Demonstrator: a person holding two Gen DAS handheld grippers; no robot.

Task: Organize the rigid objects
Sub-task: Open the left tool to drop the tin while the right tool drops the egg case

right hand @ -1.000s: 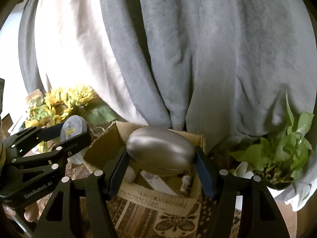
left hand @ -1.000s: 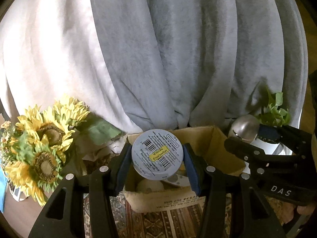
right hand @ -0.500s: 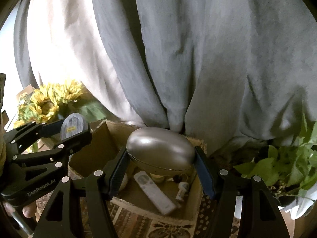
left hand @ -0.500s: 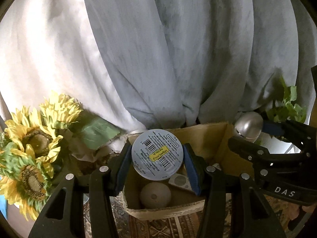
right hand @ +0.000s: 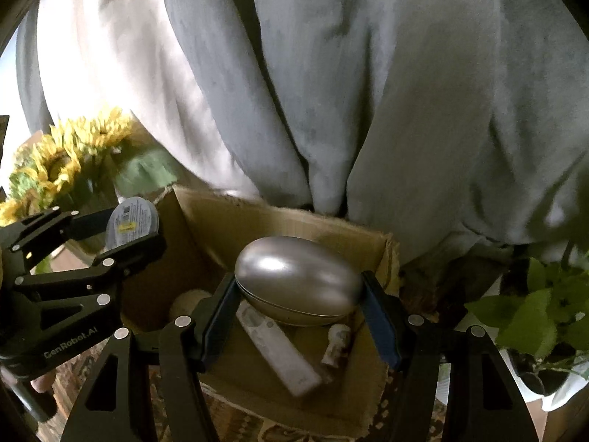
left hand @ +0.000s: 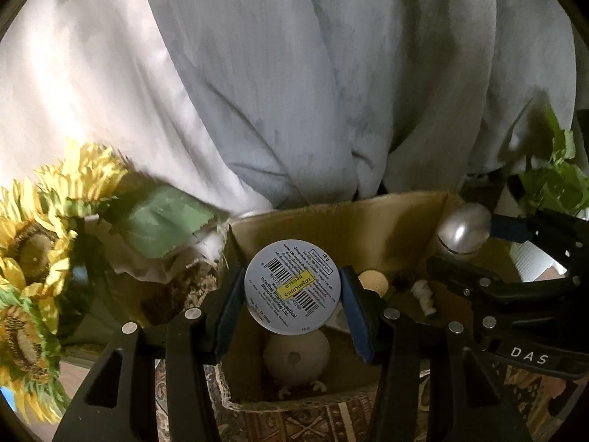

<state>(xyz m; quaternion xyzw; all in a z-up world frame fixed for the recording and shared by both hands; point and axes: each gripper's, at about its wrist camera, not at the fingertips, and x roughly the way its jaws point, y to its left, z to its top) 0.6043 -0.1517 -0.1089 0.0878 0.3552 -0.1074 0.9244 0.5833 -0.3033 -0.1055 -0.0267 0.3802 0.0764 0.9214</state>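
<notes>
Curtain fabric [left hand: 294,73] is filling the upper frame, with sunflowers [left hand: 33,258] sitting at lower left and an open cardboard box [left hand: 349,221] lying bottom centre. The right gripper [right hand: 299,296] is pinching a silver egg-shaped case [right hand: 294,276] over a white remote [right hand: 279,353] and small figurine [right hand: 337,342]. The left gripper [left hand: 291,300] is clamping a round labelled tin [left hand: 292,287] above a pale ball [left hand: 296,359].
</notes>
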